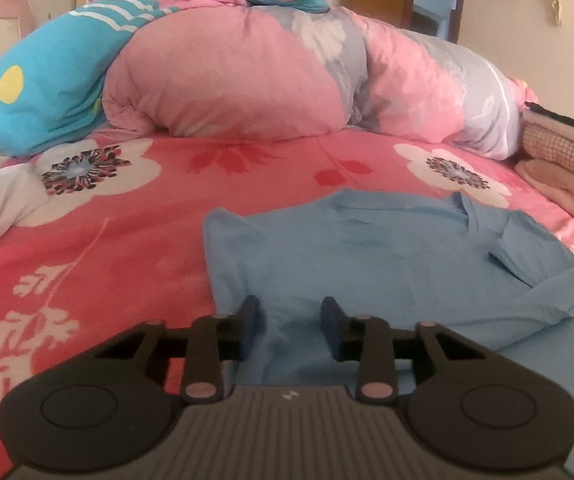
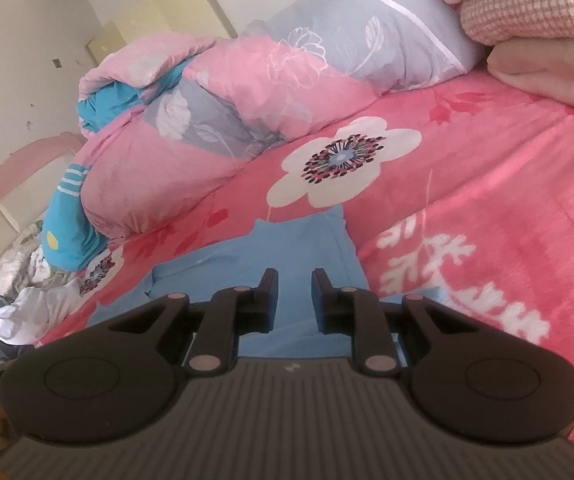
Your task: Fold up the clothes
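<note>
garment: light-blue shirt (image 1: 367, 264) lies flat on the bed (image 1: 87, 264), lower centre to right of the left view; one sleeve already turned in at right
left gripper (image 1: 293, 320): fingers narrow but apart, poised over the shirt's near hem; no cloth visibly pinched
right gripper (image 2: 295, 298): fingers narrow, a gap showing blue between; grip not evident
step: judged mid-fold, taking up the near edge
next: pinch both hem corners; carry toward collar; keep edges aligned
background: folded stack (image 2: 535, 20), upper right

The left wrist view looks low across the bed (image 1: 127, 240) toward the heaped quilt (image 1: 227, 80), close over the blue shirt (image 1: 367, 264); the right wrist view (tilted) faces the same quilt (image 2: 207, 92) and shirt (image 2: 299, 240) from nearer the bed's right edge.
</note>
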Tool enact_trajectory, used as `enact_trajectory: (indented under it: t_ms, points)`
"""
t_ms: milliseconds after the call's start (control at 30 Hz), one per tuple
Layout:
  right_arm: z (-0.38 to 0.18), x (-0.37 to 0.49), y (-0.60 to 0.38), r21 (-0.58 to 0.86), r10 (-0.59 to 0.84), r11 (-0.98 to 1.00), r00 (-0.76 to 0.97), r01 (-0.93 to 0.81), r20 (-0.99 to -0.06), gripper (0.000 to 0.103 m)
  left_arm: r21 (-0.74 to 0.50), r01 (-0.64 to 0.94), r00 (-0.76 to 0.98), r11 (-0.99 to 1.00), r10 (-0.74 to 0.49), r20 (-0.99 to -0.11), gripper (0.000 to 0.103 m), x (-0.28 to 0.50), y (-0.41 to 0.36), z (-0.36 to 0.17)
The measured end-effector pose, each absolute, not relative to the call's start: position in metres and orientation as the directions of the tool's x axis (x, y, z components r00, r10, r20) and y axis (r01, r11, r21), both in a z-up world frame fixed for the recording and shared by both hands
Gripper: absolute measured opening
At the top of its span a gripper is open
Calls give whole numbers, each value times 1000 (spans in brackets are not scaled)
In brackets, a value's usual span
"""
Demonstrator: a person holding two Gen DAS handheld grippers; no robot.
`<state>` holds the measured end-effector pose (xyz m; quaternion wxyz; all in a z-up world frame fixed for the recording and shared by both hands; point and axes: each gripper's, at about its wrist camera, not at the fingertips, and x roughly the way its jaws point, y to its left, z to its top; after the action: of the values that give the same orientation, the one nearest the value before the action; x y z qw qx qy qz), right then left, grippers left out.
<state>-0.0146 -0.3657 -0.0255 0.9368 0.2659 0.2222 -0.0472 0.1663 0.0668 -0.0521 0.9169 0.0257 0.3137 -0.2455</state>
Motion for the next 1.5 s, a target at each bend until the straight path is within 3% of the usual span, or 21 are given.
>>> enact_trajectory:
  t_ms: [67,367,900,1000,1100,1367,1500]
  points:
    - [-26,-14,-365,473,23,855,896,212,-444,18,-129,458,682,880,-441,-583,23,168,71,-52]
    - [-18,-21,-374,454,-21,858,899,242,-438,18,-176,422,698,889,-443,-563,7,169,83,-53]
    - [-39,-34,-435,394,-4,881,836,263,-548,26,-191,351,751,917,-397,-527,5,165,94,-49]
    - [-50,-37,-449,580,121,772,837,258,-534,26,-179,349,762,920,-389,-518,5,165,92,-48]
    - [-58,-32,-459,675,170,687,845,268,-508,26,-159,354,776,922,-384,-500,5,161,90,-46]
    - [-66,-16,-458,744,240,602,824,288,-514,27,-154,363,789,919,-391,-474,6,157,91,-45]
    - [-61,-26,-459,734,189,614,850,289,-492,27,-160,363,784,918,-393,-480,6,159,92,-47]
